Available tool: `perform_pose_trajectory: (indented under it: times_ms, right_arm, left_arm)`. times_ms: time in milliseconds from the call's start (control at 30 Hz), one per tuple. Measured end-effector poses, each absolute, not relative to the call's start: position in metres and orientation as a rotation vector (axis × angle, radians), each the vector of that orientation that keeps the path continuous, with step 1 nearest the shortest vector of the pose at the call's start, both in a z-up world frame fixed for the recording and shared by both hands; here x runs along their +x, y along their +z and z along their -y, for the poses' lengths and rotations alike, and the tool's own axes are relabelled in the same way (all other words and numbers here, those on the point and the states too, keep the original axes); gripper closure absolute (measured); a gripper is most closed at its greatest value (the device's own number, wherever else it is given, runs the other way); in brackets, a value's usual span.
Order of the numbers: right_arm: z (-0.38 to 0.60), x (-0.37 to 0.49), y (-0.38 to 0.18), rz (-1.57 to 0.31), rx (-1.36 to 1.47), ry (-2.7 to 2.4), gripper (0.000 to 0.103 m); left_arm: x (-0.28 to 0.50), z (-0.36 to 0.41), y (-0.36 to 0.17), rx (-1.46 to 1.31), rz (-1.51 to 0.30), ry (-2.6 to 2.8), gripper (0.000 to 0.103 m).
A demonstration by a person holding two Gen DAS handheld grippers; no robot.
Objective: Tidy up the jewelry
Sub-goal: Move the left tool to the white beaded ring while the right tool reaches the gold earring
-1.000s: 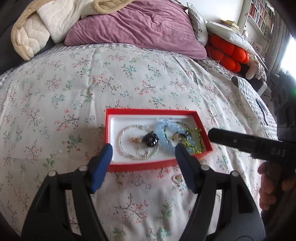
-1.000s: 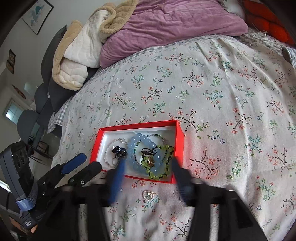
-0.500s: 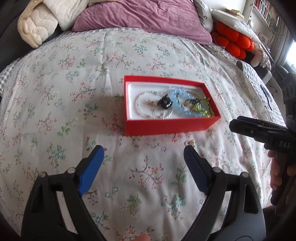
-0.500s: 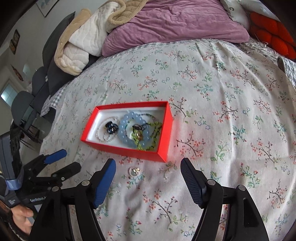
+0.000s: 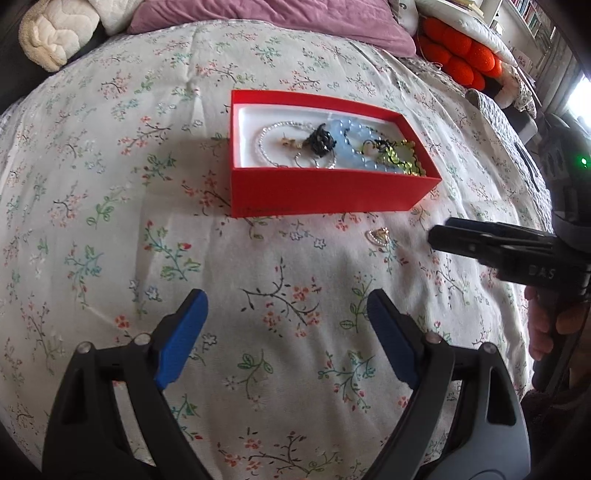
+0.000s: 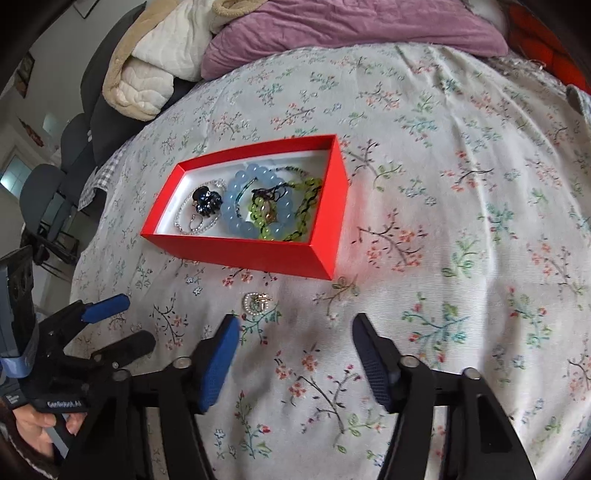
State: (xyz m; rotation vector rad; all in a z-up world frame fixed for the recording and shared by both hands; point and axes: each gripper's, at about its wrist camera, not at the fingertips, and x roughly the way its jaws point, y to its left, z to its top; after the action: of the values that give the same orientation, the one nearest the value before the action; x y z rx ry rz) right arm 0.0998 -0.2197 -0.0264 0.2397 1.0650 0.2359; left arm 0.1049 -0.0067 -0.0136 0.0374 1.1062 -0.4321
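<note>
A red box sits on the floral bedspread. It holds a blue bead bracelet, a green bead bracelet, a pearl bracelet and a black hair clip. A small pearl brooch lies on the bedspread just in front of the box. My left gripper is open and empty, well short of the box. My right gripper is open and empty, with the brooch just beyond its left finger.
The floral bedspread covers a rounded bed. A purple pillow and cream blankets lie at the far end, orange cushions at far right. Grey chairs stand beside the bed at left.
Both grippers have pulled back from the box toward the near side of the bed. The box and brooch now lie farther ahead. Both stay open.
</note>
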Motion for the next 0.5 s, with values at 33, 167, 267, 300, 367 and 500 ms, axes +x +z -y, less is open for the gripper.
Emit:
perform_pose_trajectory:
  times_ms: [33, 167, 267, 300, 367, 500]
  right_arm:
    - [0.217, 0.103, -0.029, -1.072, 0.245, 0.243, 0.05]
    - [0.209, 0.114, -0.036, -1.094, 0.257, 0.249, 0.059]
    - [0.205, 0.121, -0.038, -1.098, 0.264, 0.251, 0.065]
    - [0.203, 0.123, -0.039, -1.101, 0.269, 0.255, 0.068]
    - [0.2, 0.127, -0.042, -1.111, 0.269, 0.261, 0.071]
    - [0.192, 0.132, -0.047, -1.121, 0.259, 0.261, 0.074]
  left_arm:
    - [0.105, 0.008, -0.015, 0.041, -1.108, -0.436, 0.015]
    - [0.104, 0.015, -0.017, 0.082, -1.105, -0.445, 0.015]
    - [0.104, 0.018, -0.02, 0.114, -1.099, -0.444, 0.015]
    - [0.104, 0.019, -0.021, 0.117, -1.1, -0.444, 0.015]
    - [0.105, 0.018, -0.023, 0.117, -1.103, -0.446, 0.015]
    - [0.107, 0.018, -0.025, 0.129, -1.102, -0.446, 0.015]
